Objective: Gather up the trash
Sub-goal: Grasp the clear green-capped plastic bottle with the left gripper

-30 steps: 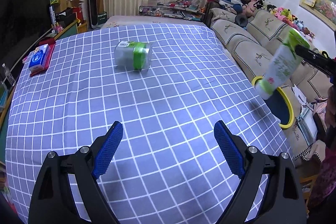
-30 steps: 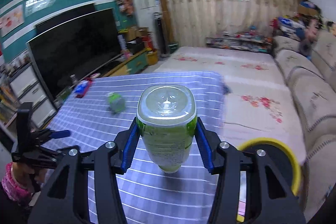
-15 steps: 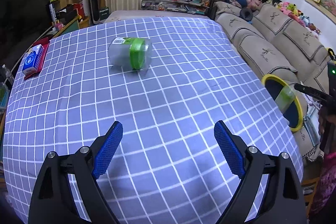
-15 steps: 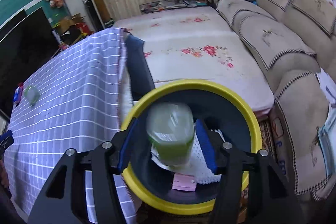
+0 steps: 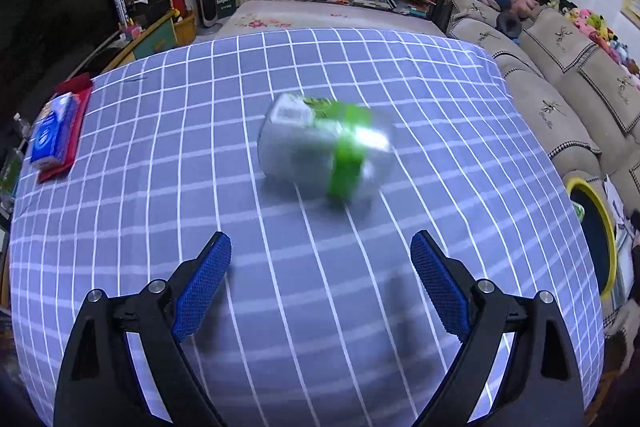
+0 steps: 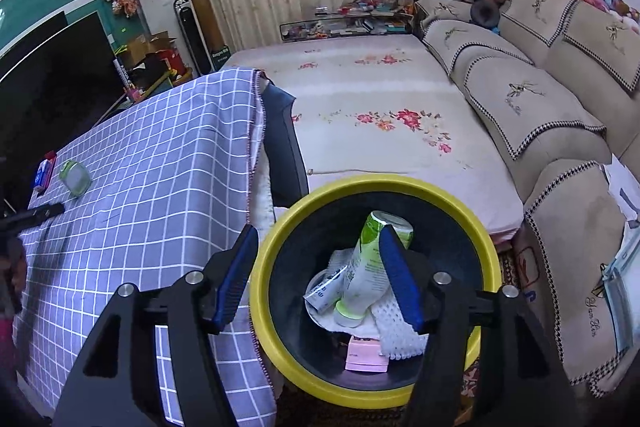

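Your right gripper (image 6: 316,275) hangs over the yellow-rimmed bin (image 6: 280,239), jaws just opened, holding nothing; the green bottle (image 6: 370,275) lies inside on other trash. Your left gripper (image 5: 320,285) gapes wide and empty above the checked tablecloth (image 5: 160,187), the blurred green-banded jar (image 5: 324,151) lying beyond its fingertips.

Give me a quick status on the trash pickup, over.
Right tool open over yellow-rimmed bin, green bottle dropped in. Left tool open, facing clear container on checked cloth. Path clear.
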The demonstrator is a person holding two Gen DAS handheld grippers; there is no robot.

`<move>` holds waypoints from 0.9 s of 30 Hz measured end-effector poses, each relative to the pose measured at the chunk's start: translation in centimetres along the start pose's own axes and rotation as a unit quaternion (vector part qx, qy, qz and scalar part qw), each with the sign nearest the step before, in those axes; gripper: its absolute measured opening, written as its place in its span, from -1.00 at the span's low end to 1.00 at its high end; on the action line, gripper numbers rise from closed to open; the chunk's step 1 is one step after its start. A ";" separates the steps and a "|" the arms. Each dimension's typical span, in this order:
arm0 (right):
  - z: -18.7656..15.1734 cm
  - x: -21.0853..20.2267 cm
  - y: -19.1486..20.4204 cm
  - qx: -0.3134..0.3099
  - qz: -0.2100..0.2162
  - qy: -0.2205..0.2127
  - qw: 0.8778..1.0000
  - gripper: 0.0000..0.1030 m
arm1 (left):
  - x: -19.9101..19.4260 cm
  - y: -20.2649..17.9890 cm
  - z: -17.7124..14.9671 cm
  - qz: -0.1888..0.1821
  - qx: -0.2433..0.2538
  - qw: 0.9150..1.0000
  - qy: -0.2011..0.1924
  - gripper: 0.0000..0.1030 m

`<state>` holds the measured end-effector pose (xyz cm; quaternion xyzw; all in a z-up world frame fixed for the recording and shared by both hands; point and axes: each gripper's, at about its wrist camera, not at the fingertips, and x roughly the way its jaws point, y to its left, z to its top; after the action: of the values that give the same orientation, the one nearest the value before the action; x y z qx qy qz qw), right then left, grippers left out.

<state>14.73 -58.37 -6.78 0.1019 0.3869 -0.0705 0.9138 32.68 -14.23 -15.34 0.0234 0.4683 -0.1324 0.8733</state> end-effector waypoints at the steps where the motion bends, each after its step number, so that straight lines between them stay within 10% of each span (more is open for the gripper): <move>1: 0.0 -0.1 0.1 -0.001 0.001 -0.001 1.000 0.17 | 0.4 0.3 0.5 0.000 -0.002 1.000 0.001 0.75; 15: 0.1 0.2 0.8 -0.005 0.005 0.005 1.000 0.21 | 5.0 0.7 5.0 -0.002 -0.005 1.000 0.002 0.78; 19: 0.0 0.3 0.8 -0.005 0.006 0.007 1.000 0.21 | 5.3 -0.1 5.8 -0.009 0.005 1.000 -0.004 0.39; 27: -0.3 -1.0 0.6 -0.005 0.014 -0.008 1.000 0.21 | 3.1 -4.7 4.7 -0.005 0.060 0.998 -0.014 0.39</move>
<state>14.00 -57.72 -6.18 0.1023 0.3782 -0.0565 0.9183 36.99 -20.16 -14.90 0.0719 0.4471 -0.1653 0.8761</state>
